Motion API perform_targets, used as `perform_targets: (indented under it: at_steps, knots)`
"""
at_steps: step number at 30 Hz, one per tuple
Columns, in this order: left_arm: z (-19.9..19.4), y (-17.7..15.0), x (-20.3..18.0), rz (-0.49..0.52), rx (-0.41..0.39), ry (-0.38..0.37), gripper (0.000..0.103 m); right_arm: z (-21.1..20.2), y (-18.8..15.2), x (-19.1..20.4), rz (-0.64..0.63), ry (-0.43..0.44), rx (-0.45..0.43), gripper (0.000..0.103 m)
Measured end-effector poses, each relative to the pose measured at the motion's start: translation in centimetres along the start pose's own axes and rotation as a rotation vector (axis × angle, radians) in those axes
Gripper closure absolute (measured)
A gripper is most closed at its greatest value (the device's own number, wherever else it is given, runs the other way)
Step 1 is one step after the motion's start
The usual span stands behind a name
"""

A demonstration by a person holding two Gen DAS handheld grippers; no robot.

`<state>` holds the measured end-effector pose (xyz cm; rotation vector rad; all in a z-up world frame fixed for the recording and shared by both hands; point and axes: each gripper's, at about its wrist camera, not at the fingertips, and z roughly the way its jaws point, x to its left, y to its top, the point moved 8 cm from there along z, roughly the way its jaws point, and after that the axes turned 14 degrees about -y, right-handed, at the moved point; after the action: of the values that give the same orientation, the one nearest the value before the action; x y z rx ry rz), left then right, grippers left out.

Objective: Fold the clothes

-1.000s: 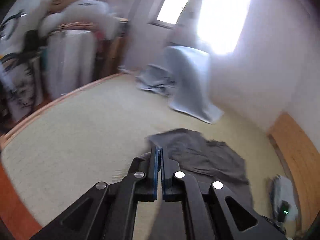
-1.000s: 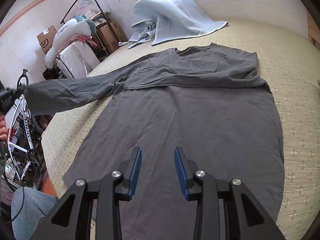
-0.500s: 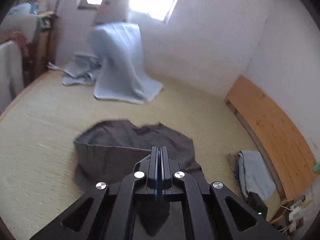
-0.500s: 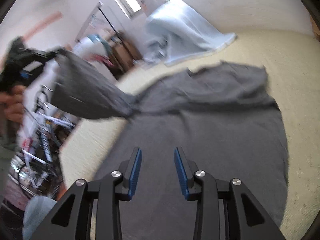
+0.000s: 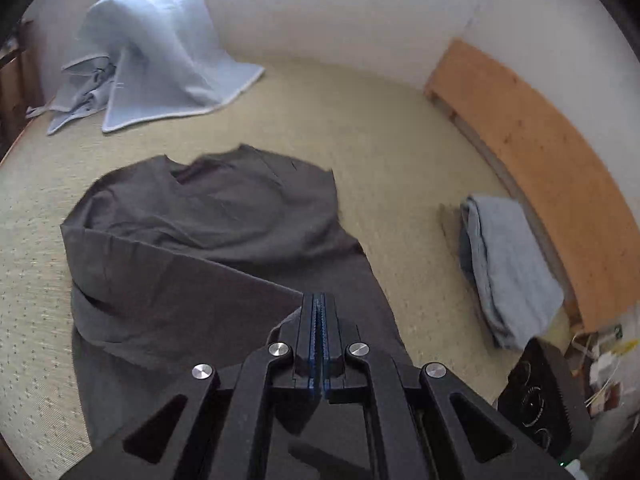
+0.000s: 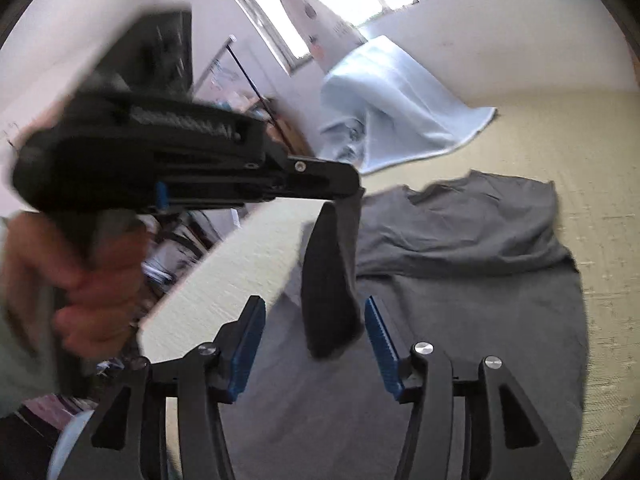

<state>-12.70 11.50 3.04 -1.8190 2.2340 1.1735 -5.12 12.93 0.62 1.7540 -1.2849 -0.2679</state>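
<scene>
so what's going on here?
A person is folding a dark grey long-sleeved shirt spread on a bed. The left gripper is shut on the end of a sleeve and holds it over the shirt's body. The right gripper is open, its fingers just widening, holding nothing.

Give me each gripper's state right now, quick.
Left gripper: shut on the sleeve of the grey shirt, which hangs from it.
Right gripper: open, holding nothing; its jaws have just been opening.
</scene>
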Motion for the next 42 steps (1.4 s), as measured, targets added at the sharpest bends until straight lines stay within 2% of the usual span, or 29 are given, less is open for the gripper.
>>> perform_targets:
  at_steps: [9,13,19,20,23,25,27,29,31,33,34,38,40,42]
  knots:
    - [2.5,-1.8,-0.2,-0.057,0.062,0.000,0.102,1.3,1.5,-3.1,0.032,-0.107,-0.048,0.047]
    - [2.9,-2.1,0.1,-0.081,0.070,-0.002,0.102,2.8,1.5,-3.8,0.069,-0.105,-0.027,0.047]
    - [3.9,-2.8,0.0,-0.139,0.089,-0.079,0.102,3.4,1.3,-3.4,0.045,-0.168,-0.031,0.049]
    - [3.8,-2.8,0.0,-0.143,0.089,-0.087,0.101,3.9,1.0,-3.9,0.063,-0.172,-0.008,0.051]
    - [2.9,-2.6,1.2,-0.164,0.073,-0.097,0.093,5.6,-0.3,-5.9,0.138,-0.171,0.076,0.054]
    - [1.4,-2.8,2.9,-0.193,0.038,-0.089,0.070,6.9,-1.5,-7.5,0.204,-0.155,0.144,0.055]
    - [-0.2,-3.5,5.3,-0.225,0.004,-0.068,0.058,8.1,-2.9,-9.2,0.256,-0.157,0.214,0.055]
    - [-1.9,-4.6,7.9,-0.257,-0.024,-0.041,0.057,8.7,-4.0,-10.8,0.265,-0.201,0.262,0.055]
    - [-3.7,-5.7,10.6,-0.294,-0.054,-0.021,0.045,8.1,-4.4,-12.3,0.282,-0.214,0.266,0.055]
    - [-5.1,-7.0,13.7,-0.361,-0.094,-0.020,0.041,7.0,-3.9,-14.0,0.347,-0.188,0.249,0.054]
    - [-5.6,-7.7,15.2,-0.398,-0.111,-0.023,0.035,6.4,-3.6,-14.9,0.383,-0.175,0.239,0.054]
    - [-6.1,-10.4,20.7,-0.584,-0.191,-0.084,0.032,5.8,-3.8,-17.5,0.550,-0.081,0.249,0.055]
    - [-5.3,-11.4,22.0,-0.621,-0.193,-0.101,0.032,6.3,-4.8,-17.8,0.607,-0.045,0.281,0.055]
    - [-4.3,-12.1,22.5,-0.618,-0.190,-0.117,0.032,7.1,-5.7,-17.8,0.624,-0.032,0.317,0.055]
